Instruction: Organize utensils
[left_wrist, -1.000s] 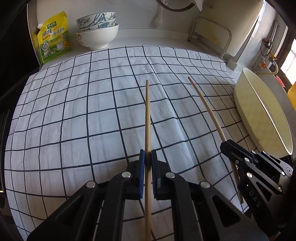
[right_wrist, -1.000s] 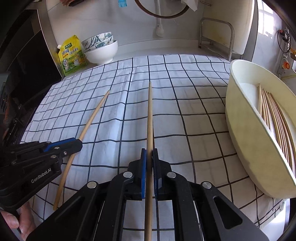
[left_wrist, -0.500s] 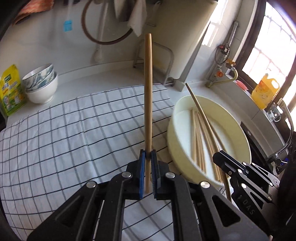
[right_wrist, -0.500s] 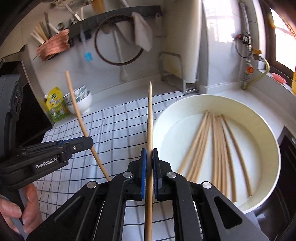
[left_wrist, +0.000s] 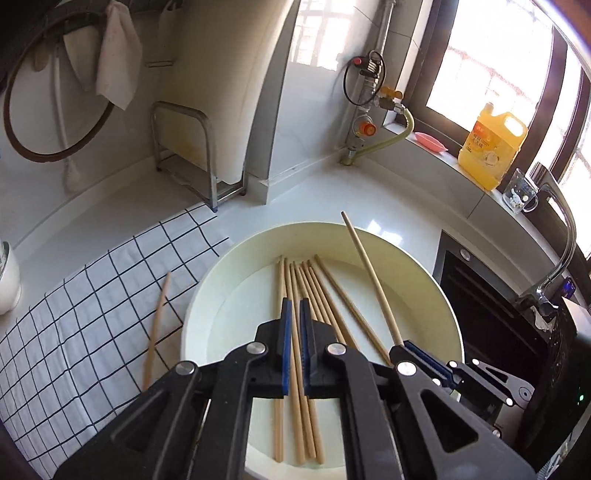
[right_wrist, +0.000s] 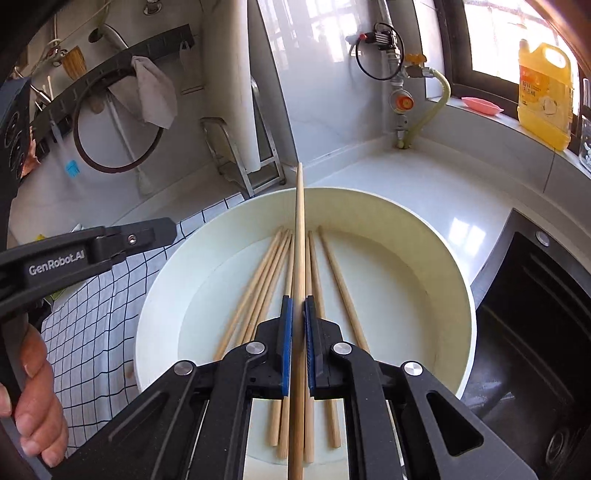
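Note:
My right gripper (right_wrist: 298, 332) is shut on a wooden chopstick (right_wrist: 300, 240) that points forward over the cream basin (right_wrist: 351, 199). Several chopsticks (right_wrist: 258, 288) lie in that basin. The left wrist view shows the same right gripper (left_wrist: 400, 345) and its chopstick (left_wrist: 369, 280) slanting above the basin (left_wrist: 314, 226). My left gripper (left_wrist: 295, 332) hangs over the basin, jaws nearly together with nothing held; only the basin's chopsticks (left_wrist: 325, 295) show through the gap. One more chopstick (left_wrist: 157, 328) shows over the checked cloth (left_wrist: 92, 314) left of the basin. I cannot tell whether it is lying or falling.
A dark sink (right_wrist: 535, 314) with a tap (left_wrist: 565, 240) is right of the basin. A yellow bottle (left_wrist: 491, 147) and a glass mug (left_wrist: 519, 192) stand on the window ledge. A metal rack (left_wrist: 192, 155) stands behind the cloth. A person's hand (right_wrist: 33, 387) holds the left gripper (right_wrist: 171, 227).
Both grippers swung from above the checked cloth to above the basin. The chopstick that stood in the left jaws is out of them. The right gripper still holds its chopstick.

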